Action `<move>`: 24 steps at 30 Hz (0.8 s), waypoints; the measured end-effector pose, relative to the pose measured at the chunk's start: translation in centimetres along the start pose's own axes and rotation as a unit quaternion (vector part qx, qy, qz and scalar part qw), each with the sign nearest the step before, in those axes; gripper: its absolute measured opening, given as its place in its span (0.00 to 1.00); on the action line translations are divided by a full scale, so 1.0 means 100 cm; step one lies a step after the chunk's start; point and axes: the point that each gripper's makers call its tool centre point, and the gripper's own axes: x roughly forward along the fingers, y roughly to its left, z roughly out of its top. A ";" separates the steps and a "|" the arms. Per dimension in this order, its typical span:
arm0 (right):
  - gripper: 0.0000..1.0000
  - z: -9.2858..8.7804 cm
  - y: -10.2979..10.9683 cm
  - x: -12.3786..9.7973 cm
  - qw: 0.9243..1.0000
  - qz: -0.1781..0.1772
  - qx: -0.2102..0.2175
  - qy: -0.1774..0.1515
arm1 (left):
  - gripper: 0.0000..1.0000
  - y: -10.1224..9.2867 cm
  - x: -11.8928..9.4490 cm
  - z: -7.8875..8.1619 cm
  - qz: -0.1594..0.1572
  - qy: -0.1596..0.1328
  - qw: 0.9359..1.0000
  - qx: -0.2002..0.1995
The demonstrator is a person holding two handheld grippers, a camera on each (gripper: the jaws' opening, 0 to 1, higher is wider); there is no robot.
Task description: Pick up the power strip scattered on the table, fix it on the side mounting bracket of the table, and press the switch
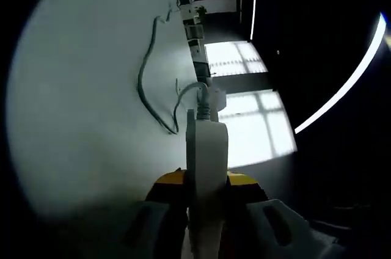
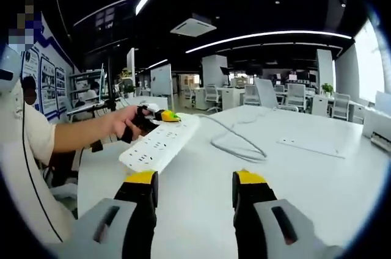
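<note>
Power strip (image 2: pixel 160 143) clamped in left gripper (image 2: pixel 160 116)

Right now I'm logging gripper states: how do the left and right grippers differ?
The left gripper is shut on the power strip, lifted above the table; the right gripper is open and holds nothing. The left is rolled sideways, the right sits level. Both have yellow-tipped black jaws.
</note>
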 end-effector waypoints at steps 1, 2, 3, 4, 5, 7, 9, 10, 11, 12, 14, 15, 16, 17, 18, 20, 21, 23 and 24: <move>0.44 0.000 -0.001 -0.001 1.000 -0.001 0.000 -0.001 | 0.26 -0.001 -0.003 0.001 -0.001 0.003 1.000 0.002; 0.44 0.001 -0.001 -0.001 1.000 -0.002 0.000 -0.001 | 0.26 -0.002 -0.006 0.003 -0.002 0.005 1.000 0.005; 0.44 0.001 -0.001 -0.001 1.000 -0.002 0.000 -0.002 | 0.26 -0.003 -0.008 0.004 -0.001 0.009 1.000 0.008; 0.44 0.001 -0.002 -0.002 1.000 -0.002 0.001 -0.002 | 0.26 -0.004 -0.011 0.006 -0.001 0.010 1.000 0.010; 0.44 0.001 -0.001 -0.002 1.000 -0.002 0.001 -0.002 | 0.26 -0.004 -0.014 0.007 -0.002 0.013 1.000 0.011; 0.44 0.002 -0.001 -0.001 1.000 -0.001 0.000 -0.002 | 0.26 -0.005 -0.018 0.010 -0.005 0.017 1.000 0.011; 0.44 0.003 -0.001 -0.001 1.000 -0.001 -0.002 -0.002 | 0.26 -0.006 -0.024 0.013 -0.009 0.022 1.000 0.010; 0.44 0.004 0.000 -0.001 1.000 0.001 -0.003 -0.003 | 0.26 -0.006 -0.026 0.014 -0.010 0.023 1.000 0.011; 0.44 0.005 0.001 -0.001 1.000 0.002 -0.003 -0.004 | 0.26 -0.006 -0.029 0.015 -0.012 0.028 0.999 0.011; 0.44 0.005 0.002 -0.001 1.000 0.004 -0.003 -0.005 | 0.26 -0.006 -0.031 0.015 -0.013 0.031 0.999 0.012; 0.44 0.006 0.004 -0.002 1.000 0.008 -0.005 -0.005 | 0.26 -0.008 -0.036 0.014 -0.016 0.044 0.999 0.018; 0.44 0.007 0.005 -0.002 1.000 0.009 -0.007 -0.005 | 0.26 -0.009 -0.039 0.015 -0.019 0.046 0.999 0.018; 0.44 0.006 0.006 -0.002 1.000 0.009 -0.009 -0.003 | 0.26 -0.009 -0.042 0.017 -0.020 0.050 0.998 0.018; 0.44 0.006 0.006 -0.002 1.000 0.009 -0.011 -0.002 | 0.26 -0.009 -0.045 0.019 -0.023 0.053 0.998 0.017; 0.44 0.007 0.007 -0.003 1.000 0.009 -0.012 -0.002 | 0.26 -0.009 -0.049 0.021 -0.025 0.057 0.998 0.015; 0.44 0.007 0.008 -0.004 1.000 0.008 -0.013 -0.002 | 0.26 -0.009 -0.056 0.024 -0.026 0.060 0.998 0.015; 0.44 0.008 0.008 -0.005 1.000 0.008 -0.012 -0.003 | 0.26 -0.009 -0.060 0.024 -0.027 0.061 0.998 0.016; 0.44 0.008 0.009 -0.005 1.000 0.007 -0.013 -0.004 | 0.26 -0.009 -0.067 0.025 -0.028 0.066 0.997 0.018; 0.44 0.008 0.009 -0.005 1.000 0.007 -0.014 -0.003 | 0.26 -0.009 -0.070 0.025 -0.030 0.068 0.997 0.019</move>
